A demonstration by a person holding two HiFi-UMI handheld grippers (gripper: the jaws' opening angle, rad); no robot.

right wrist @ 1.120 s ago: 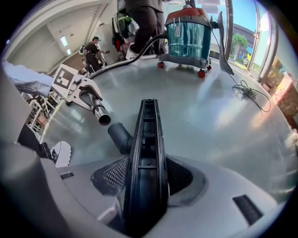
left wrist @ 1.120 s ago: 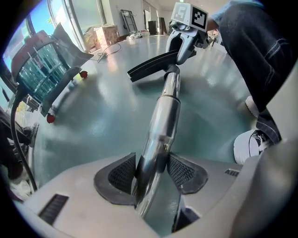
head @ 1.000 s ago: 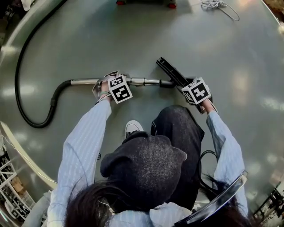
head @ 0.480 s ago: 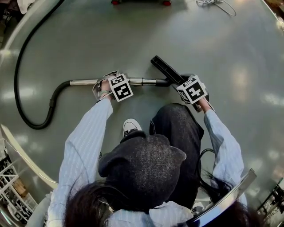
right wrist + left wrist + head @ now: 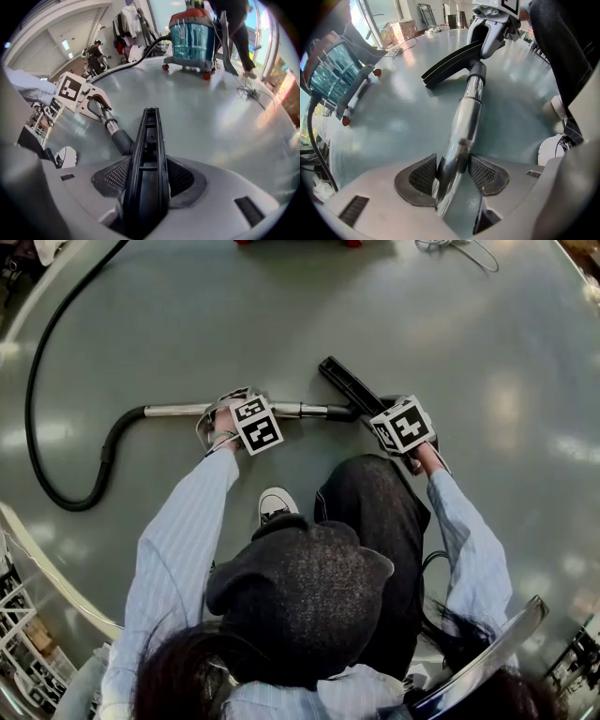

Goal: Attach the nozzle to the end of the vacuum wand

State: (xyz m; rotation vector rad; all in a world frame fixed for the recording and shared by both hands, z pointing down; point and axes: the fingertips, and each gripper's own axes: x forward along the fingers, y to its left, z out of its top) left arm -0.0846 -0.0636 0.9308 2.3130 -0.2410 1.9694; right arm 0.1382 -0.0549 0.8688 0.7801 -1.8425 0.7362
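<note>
A chrome vacuum wand point(image 5: 178, 411) lies across the grey floor. My left gripper point(image 5: 246, 418) points down onto its middle, and the pads are shut on the tube point(image 5: 457, 150). My right gripper point(image 5: 401, 426) is shut on the long black nozzle point(image 5: 349, 387), which runs out between its jaws point(image 5: 149, 176). The wand's dark end collar point(image 5: 123, 139) meets the nozzle's neck beside the right gripper. I cannot tell how deep it sits. The nozzle point(image 5: 450, 63) angles away from the wand's end point(image 5: 477, 72).
A black hose point(image 5: 42, 390) curves from the wand's other end round the left. The blue and red vacuum canister point(image 5: 194, 35) stands farther back, with a person's legs beside it. A loose cord point(image 5: 251, 91) lies on the floor. My knee and white shoe point(image 5: 274, 507) are just below the wand.
The right gripper and the nozzle have shifted slightly left in the head view, toward the wand's end. The left gripper has stayed on the wand.
</note>
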